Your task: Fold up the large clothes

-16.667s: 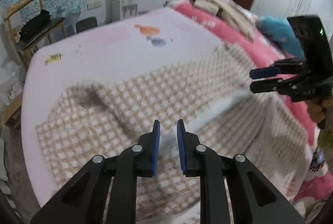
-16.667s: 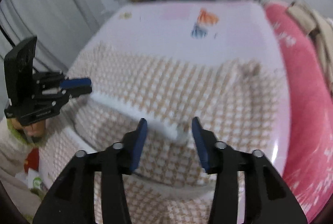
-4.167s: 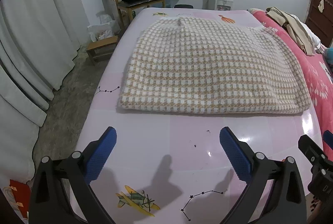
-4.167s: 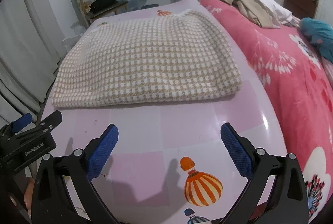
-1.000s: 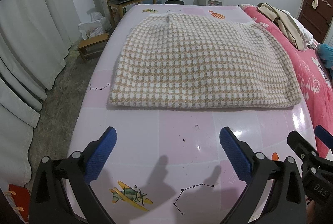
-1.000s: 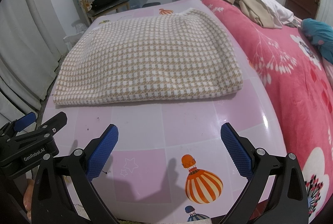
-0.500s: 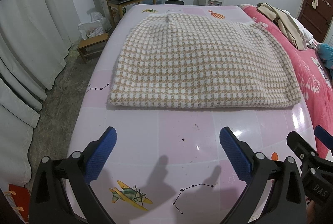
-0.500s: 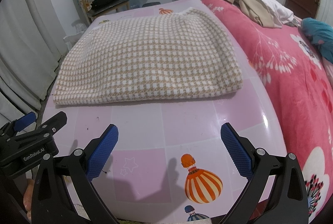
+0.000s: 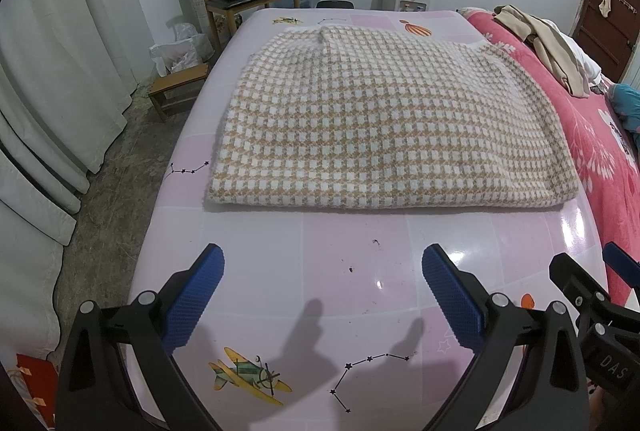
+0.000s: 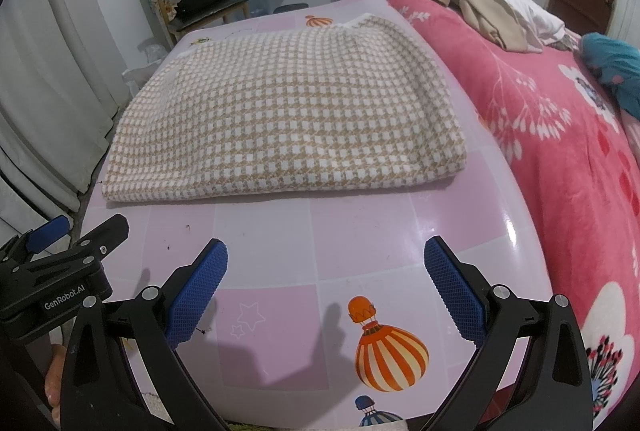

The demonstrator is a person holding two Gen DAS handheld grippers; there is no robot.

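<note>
your left gripper (image 9: 322, 289) and right gripper (image 10: 326, 287) both hover with jaws spread wide, empty, near the folded checked garment (image 9: 384, 119) on the pink table (image 9: 360, 247)

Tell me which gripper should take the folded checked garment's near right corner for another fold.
Right. The right gripper, jaws open and empty, faces that corner of the checked garment; the left gripper, also open, sits further toward the garment's left edge.

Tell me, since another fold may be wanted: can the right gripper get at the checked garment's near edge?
Probably yes. The right gripper has its jaws wide open, and only bare pink sheet lies between it and the checked garment.
</note>
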